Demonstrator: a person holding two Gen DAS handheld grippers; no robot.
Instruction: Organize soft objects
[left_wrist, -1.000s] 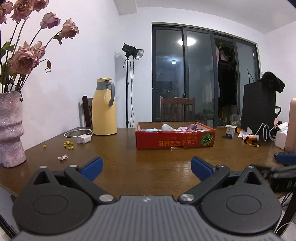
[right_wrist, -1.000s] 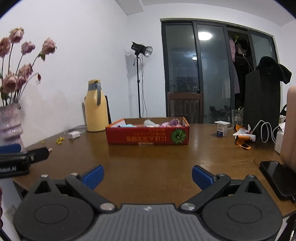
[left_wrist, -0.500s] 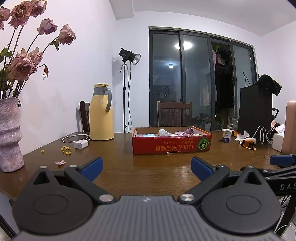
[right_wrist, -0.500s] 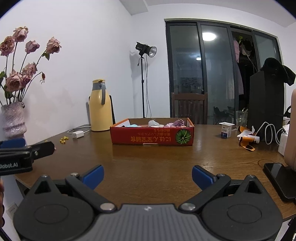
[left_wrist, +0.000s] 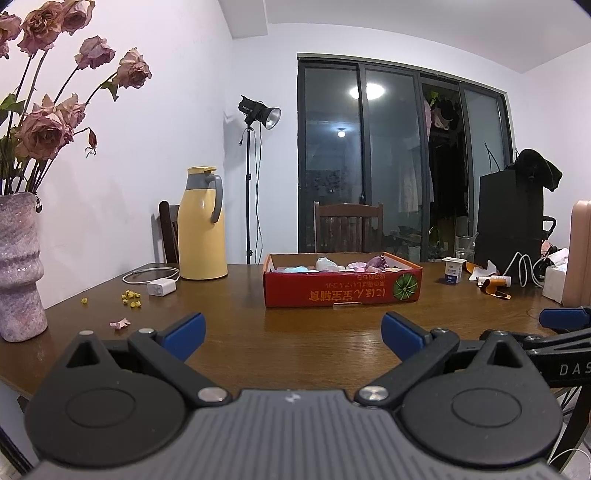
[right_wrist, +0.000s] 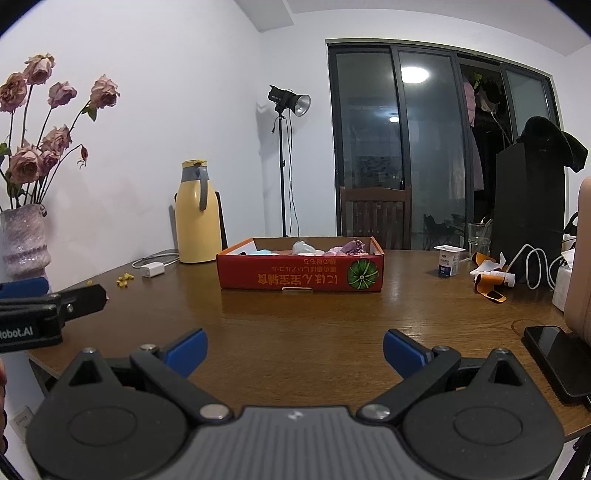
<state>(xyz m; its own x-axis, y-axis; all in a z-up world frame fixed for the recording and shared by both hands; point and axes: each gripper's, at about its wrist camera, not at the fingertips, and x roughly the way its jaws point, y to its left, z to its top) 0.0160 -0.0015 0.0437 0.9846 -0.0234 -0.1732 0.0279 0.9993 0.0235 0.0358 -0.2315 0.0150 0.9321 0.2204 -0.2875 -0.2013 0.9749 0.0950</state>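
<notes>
Both grippers released, over the brown wooden table edge.
Left gripper and right gripper spread wide, empty — red cardboard box of pastel soft items well ahead.

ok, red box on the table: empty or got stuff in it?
Not empty: the red box holds soft items poking above its rim.

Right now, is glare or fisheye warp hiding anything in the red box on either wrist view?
Left wrist view: the red box is sharp, with ceiling-lamp glare only on the glass door. Right wrist view: red box also clear; straight lines bow toward the edges; soft items show only above the rim.
</notes>
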